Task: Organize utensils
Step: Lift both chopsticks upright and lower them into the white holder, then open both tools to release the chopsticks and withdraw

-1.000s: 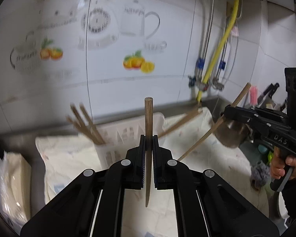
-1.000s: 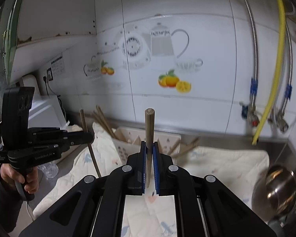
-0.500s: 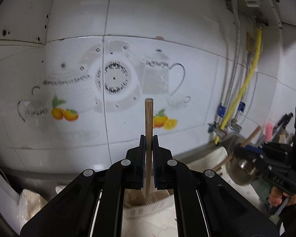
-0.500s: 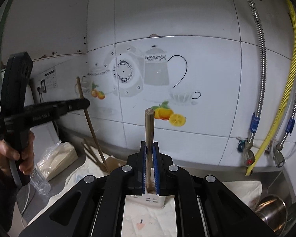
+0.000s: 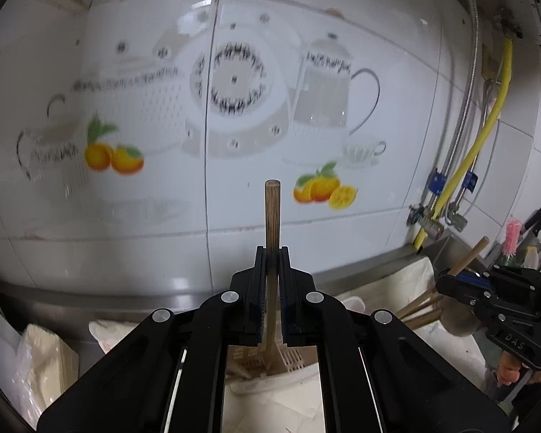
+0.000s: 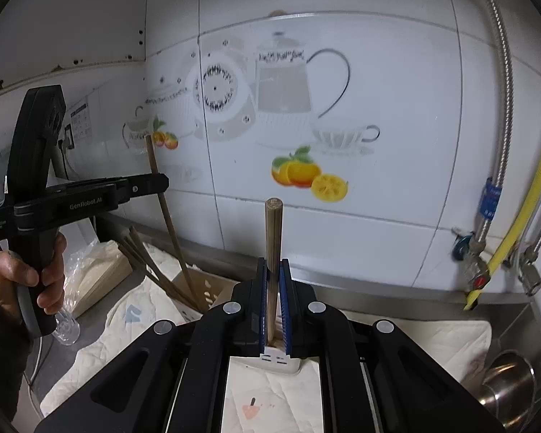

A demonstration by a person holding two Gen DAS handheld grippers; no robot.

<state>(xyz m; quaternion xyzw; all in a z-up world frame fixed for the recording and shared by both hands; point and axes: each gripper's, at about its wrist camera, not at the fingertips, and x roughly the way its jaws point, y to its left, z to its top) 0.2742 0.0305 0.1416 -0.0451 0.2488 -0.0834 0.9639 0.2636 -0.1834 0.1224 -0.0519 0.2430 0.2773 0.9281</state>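
Two chopsticks are in hand: the left gripper (image 5: 270, 252) is clamped on one chopstick (image 5: 272, 216), the right gripper (image 6: 273, 267) on another chopstick (image 6: 273, 231), both upright. Below them the white basket (image 6: 198, 288) already holds several sticks. This looks like the drop-in step: next, lower each tip into the basket, then release.
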